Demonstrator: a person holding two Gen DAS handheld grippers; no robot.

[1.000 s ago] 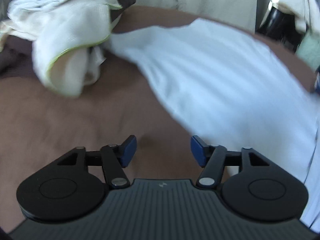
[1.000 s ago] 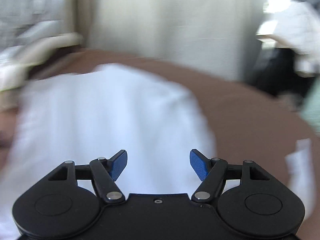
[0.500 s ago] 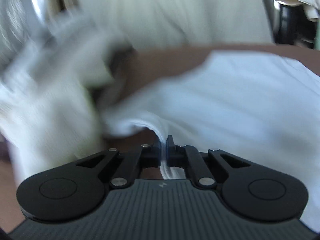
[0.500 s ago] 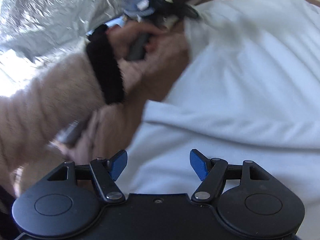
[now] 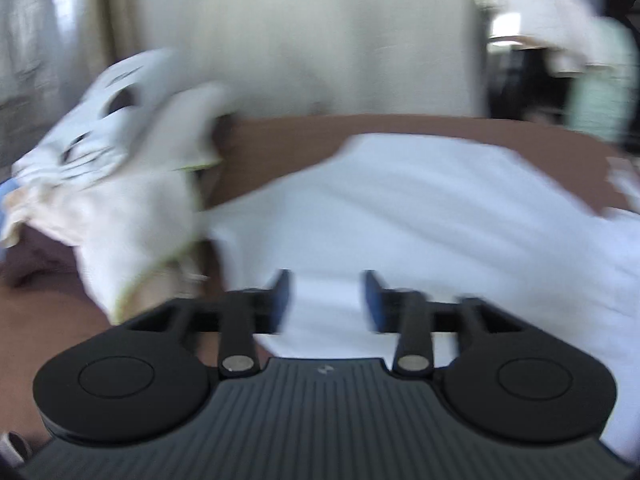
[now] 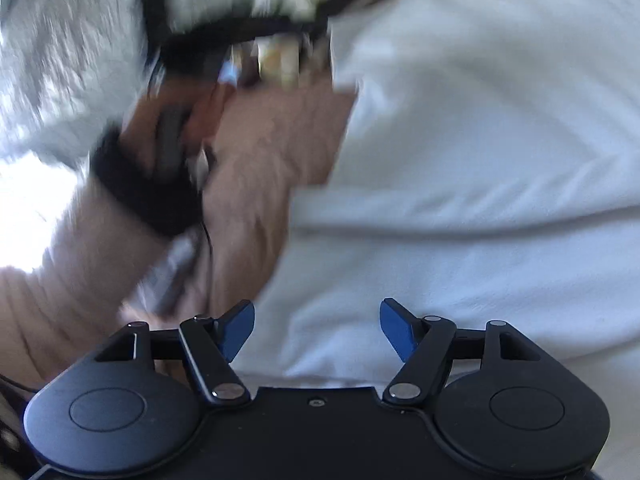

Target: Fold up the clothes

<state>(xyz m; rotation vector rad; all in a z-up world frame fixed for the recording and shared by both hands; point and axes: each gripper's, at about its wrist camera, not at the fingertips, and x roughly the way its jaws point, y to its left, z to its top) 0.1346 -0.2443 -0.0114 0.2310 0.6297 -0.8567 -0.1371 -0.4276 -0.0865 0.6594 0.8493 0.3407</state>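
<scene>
A white garment (image 5: 420,208) lies spread on a brown surface (image 5: 280,140). My left gripper (image 5: 325,300) is open just above the garment's near left edge, holding nothing. In the right wrist view the same white garment (image 6: 480,160) fills the right side, with a folded edge across the middle. My right gripper (image 6: 317,330) is open over the garment's lower edge. The person's left hand and beige sleeve (image 6: 100,260) hold the other gripper at the left. Both views are motion blurred.
A heap of cream and white clothes (image 5: 120,184) lies at the left on the brown surface. A pale wall or curtain (image 5: 300,40) stands behind. Crinkled silver sheeting (image 6: 72,52) is at upper left in the right wrist view.
My left gripper was shut on the garment's edge half a second ago and has since opened and let it go. The right gripper stays open over the garment.
</scene>
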